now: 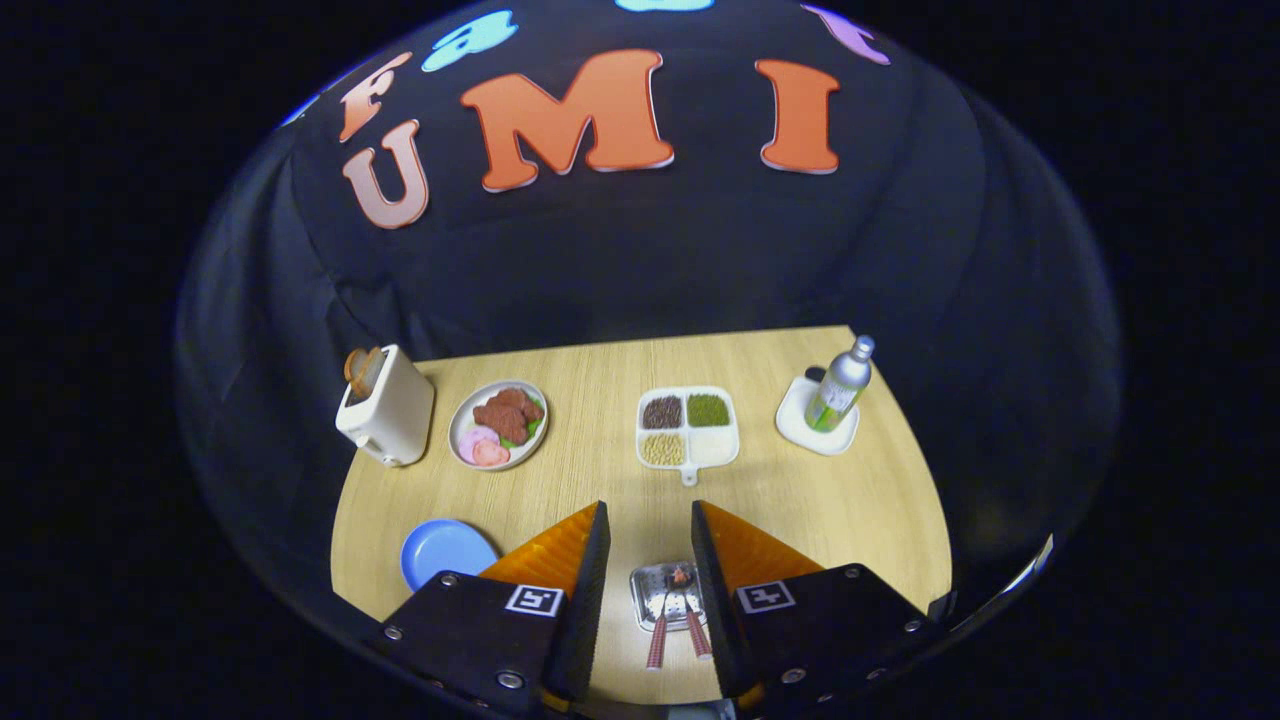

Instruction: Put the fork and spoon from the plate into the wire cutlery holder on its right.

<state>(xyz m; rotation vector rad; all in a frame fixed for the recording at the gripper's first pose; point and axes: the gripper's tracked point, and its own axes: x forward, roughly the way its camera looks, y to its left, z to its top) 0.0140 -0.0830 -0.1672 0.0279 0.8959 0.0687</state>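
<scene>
A small square metal plate (648,583) lies on the wooden table, low down between my two fingers. On it lie the fork and the spoon, two utensils with reddish handles: one handle (657,642) points off the plate's near edge on the left, the other (698,633) on the right. Which one is the fork is too small to tell. My gripper (648,510) is open and hovers above the plate, with nothing between its fingers. The right finger (712,560) covers the table just right of the plate.
Beyond the fingers stand a white toaster (388,418) holding bread, a plate of food (499,423), a white divided tray of grains (688,428) and a bottle (840,385) on a white coaster (800,425). A blue plate (447,552) lies left of the left finger.
</scene>
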